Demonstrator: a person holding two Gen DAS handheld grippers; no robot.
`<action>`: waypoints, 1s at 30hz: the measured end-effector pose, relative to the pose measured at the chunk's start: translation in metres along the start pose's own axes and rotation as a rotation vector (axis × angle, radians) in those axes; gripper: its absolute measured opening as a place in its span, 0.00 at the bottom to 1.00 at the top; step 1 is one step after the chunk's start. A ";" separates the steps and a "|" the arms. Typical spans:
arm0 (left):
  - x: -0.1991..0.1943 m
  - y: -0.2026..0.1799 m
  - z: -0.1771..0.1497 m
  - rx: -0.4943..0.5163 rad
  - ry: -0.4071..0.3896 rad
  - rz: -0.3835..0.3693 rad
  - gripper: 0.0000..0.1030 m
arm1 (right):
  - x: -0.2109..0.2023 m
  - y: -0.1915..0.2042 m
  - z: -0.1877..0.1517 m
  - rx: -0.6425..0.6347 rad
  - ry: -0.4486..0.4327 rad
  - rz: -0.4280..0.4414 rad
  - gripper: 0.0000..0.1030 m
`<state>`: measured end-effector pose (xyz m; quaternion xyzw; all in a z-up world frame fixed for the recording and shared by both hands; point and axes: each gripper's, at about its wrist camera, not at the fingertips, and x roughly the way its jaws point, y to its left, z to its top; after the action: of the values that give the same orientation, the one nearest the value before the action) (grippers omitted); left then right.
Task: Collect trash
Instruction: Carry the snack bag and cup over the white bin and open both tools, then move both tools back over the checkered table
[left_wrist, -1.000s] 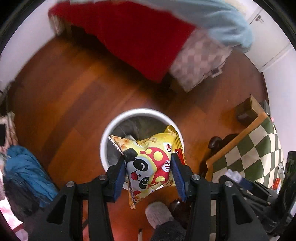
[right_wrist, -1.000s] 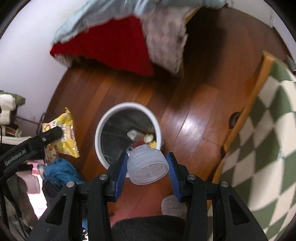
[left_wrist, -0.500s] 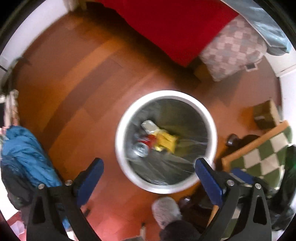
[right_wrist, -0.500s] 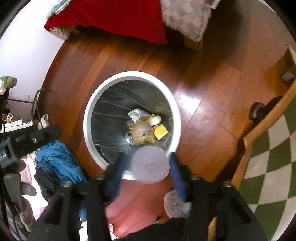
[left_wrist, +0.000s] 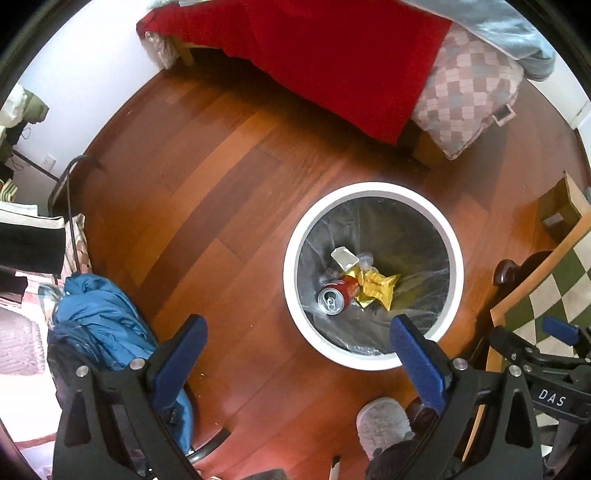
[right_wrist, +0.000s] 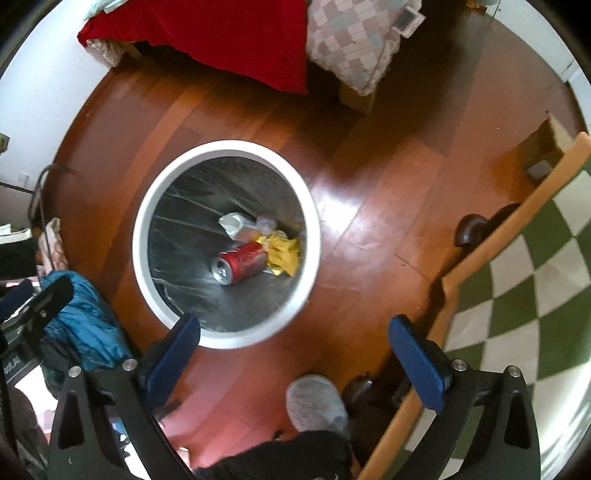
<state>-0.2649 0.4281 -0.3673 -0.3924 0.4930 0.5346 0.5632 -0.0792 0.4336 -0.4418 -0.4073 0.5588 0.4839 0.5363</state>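
Because both my grippers hang nearly straight down over the white bin (right_wrist: 226, 334), anything I let go of falls inside its rim rather than onto the wooden floor (left_wrist: 207, 206). My left gripper (left_wrist: 297, 363) stands wide with nothing between its blue pads, and my right gripper (right_wrist: 293, 362) has just been opening and is empty too. Trash lies at the bottom of the liner: a red can (right_wrist: 242, 263) on its side, a crumpled yellow snack bag (right_wrist: 282, 253) touching it, a white carton (right_wrist: 232, 225) and a clear plastic piece (right_wrist: 266, 223) beside that. I judge this drop finished. A grey slipper (right_wrist: 316, 402) stands just beside the bin, so I am close over it, with the checked rug (right_wrist: 524, 280) to my right.
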 end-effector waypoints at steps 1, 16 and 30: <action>-0.004 0.000 -0.002 0.002 -0.005 -0.001 0.98 | -0.005 0.000 -0.004 -0.004 -0.008 -0.012 1.00; -0.095 0.004 -0.031 -0.004 -0.142 -0.020 0.98 | -0.086 0.009 -0.045 -0.014 -0.122 0.000 1.00; -0.211 -0.002 -0.077 -0.002 -0.362 -0.030 0.98 | -0.228 -0.011 -0.111 0.007 -0.379 0.069 1.00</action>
<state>-0.2617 0.3073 -0.1774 -0.2977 0.3773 0.5884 0.6502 -0.0705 0.3087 -0.2211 -0.2875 0.4630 0.5683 0.6165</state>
